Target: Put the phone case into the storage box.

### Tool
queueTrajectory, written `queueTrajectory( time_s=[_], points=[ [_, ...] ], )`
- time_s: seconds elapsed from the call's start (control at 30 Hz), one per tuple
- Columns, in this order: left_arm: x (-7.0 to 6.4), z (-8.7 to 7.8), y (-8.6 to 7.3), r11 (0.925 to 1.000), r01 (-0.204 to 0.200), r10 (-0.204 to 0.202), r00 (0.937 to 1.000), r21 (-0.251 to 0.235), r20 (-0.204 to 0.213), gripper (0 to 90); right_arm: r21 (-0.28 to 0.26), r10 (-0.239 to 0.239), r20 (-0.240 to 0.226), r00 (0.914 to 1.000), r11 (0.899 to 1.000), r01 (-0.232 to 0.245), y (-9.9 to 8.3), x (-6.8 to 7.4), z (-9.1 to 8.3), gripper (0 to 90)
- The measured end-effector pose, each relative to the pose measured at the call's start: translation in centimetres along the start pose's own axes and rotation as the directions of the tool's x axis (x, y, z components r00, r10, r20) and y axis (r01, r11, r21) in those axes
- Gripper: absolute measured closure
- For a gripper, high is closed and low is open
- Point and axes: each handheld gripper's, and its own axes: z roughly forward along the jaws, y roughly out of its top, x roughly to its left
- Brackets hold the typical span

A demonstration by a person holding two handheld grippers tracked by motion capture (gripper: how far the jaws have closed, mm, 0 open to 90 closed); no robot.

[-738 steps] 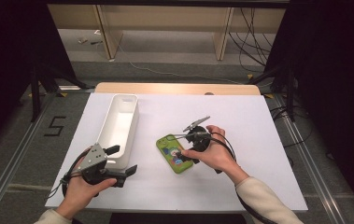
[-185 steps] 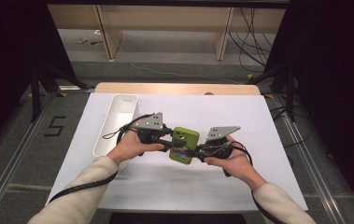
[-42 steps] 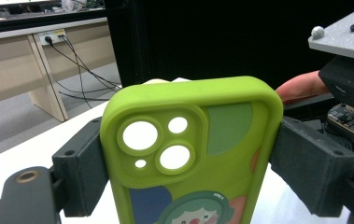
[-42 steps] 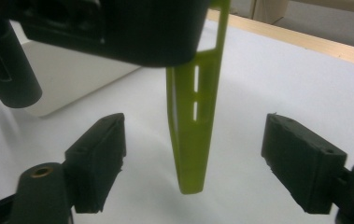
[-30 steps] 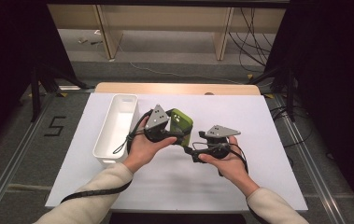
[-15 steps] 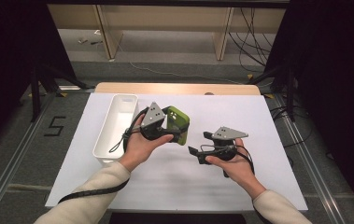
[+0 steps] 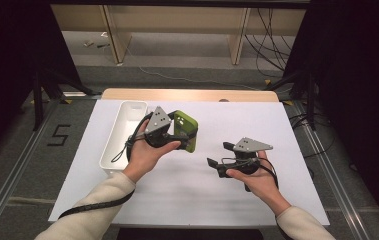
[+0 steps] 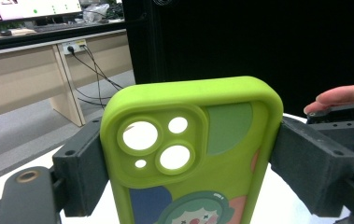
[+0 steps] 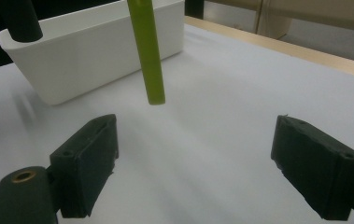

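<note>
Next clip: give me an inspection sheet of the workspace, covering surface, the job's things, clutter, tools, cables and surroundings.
Surface: white table top, flat, with a wooden strip along its far edge.
Job's things: green phone case held off the table, upright, clamped by its long sides; white bin at the table's left, nothing seen inside.
Clutter: nothing seen on the table.
Tools: left tool shut on the case beside the bin; right tool open, nothing between its jaws, low over the table.
Cables: a black cable trails from each tool; more lie on the floor beyond the table.
Surroundings: wooden benches behind, dark screens at both sides, grey floor marked 5.
</note>
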Motion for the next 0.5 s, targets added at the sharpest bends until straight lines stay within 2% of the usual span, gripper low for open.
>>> queueTrajectory(
  time_s=[0.23,0.3,0.33,0.37,0.4,0.5],
  points=[
    [0.28,-0.31,0.09,1.0000,0.004,-0.004,0.9999,0.003,-0.009,17.2,0.001,0.003,0.010,0.9999,1.000,-0.003,-0.28,-0.22,-0.43,15.9],
    [0.17,-0.58,0.10,0.9988,0.048,-0.048,0.9986,0.012,-0.020,17.2,0.003,0.003,0.016,0.9999,1.000,-0.003,-0.31,-0.34,-0.62,15.9],
    [0.22,-0.67,0.14,0.9984,0.055,-0.054,0.9983,0.014,-0.021,17.2,0.001,0.005,0.017,0.9998,1.000,-0.005,-0.34,-0.42,-0.70,16.0],
    [0.22,-0.67,0.14,0.9984,0.055,-0.054,0.9983,0.014,-0.021,17.2,-0.003,0.007,0.020,0.9998,1.000,-0.007,-0.36,-0.48,-0.76,16.0],
    [0.57,-0.79,0.31,0.9995,0.032,-0.032,0.9992,0.006,-0.023,17.2,-0.002,0.007,0.022,0.9997,1.000,-0.007,-0.37,-0.54,-0.82,16.0],
    [0.91,-1.02,0.50,0.9996,0.027,-0.027,0.9992,0.003,-0.030,17.2,-0.001,0.011,0.023,0.9997,1.000,-0.011,-0.41,-0.63,-0.92,16.0]
  ],
)
